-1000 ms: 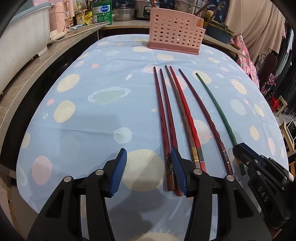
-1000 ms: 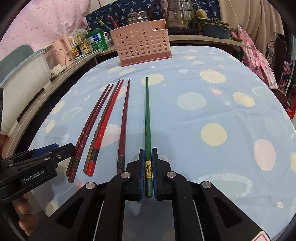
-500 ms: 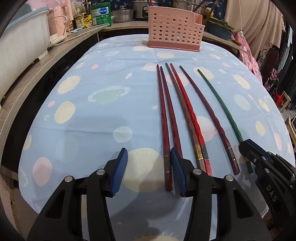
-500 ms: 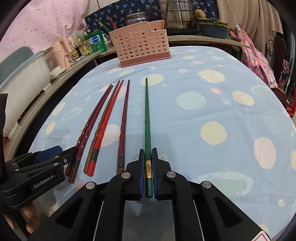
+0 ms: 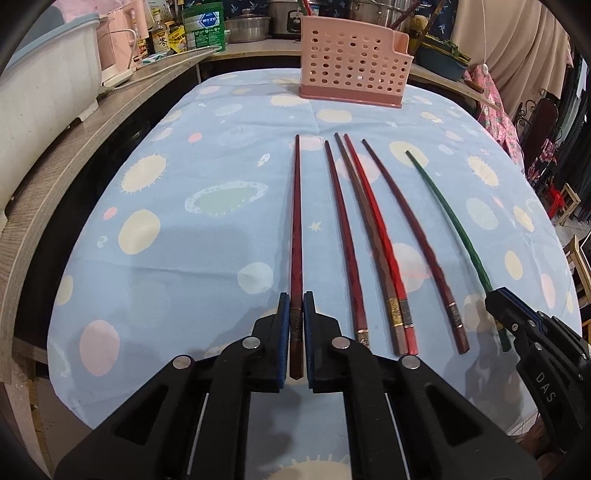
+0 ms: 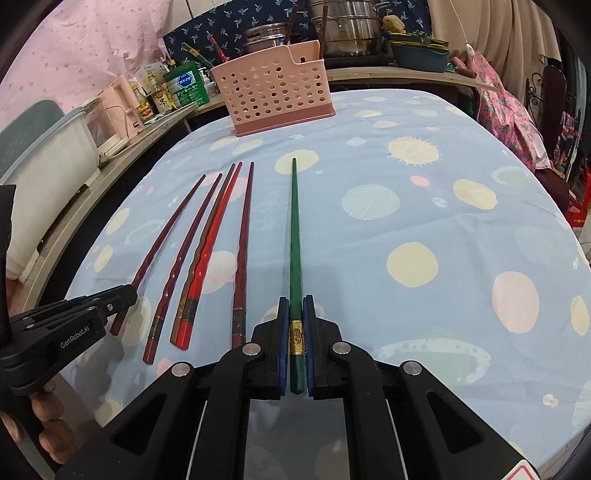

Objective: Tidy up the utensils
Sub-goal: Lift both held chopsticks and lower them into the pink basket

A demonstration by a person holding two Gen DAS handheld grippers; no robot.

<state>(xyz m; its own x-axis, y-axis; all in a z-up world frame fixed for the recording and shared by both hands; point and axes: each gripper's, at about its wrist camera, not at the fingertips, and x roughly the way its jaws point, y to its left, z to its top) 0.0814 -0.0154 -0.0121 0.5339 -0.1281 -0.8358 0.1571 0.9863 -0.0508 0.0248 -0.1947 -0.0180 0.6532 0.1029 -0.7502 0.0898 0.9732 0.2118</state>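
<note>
Several chopsticks lie side by side on the blue spotted tablecloth [image 5: 207, 236]. My left gripper [image 5: 294, 332] is shut on the thick end of the leftmost dark red chopstick [image 5: 296, 221]; it also shows in the right wrist view [image 6: 122, 299]. My right gripper [image 6: 295, 339] is shut on the thick end of the green chopstick [image 6: 295, 229], also seen in the left wrist view [image 5: 454, 225]. The other red and brown chopsticks [image 5: 369, 236] lie between them. A pink perforated utensil holder [image 5: 352, 62] stands at the table's far end [image 6: 273, 92].
A wooden counter [image 5: 92, 147] runs along the left with a white tub [image 5: 40, 85], bottles and jars [image 5: 199, 26]. Metal pots [image 6: 347, 33] stand behind the holder. Chairs and floral cloth [image 6: 506, 122] are at the right.
My left gripper shifted and closed on the leftmost dark red chopstick, which now lies apart from its neighbour. My right gripper stayed shut on the green chopstick.
</note>
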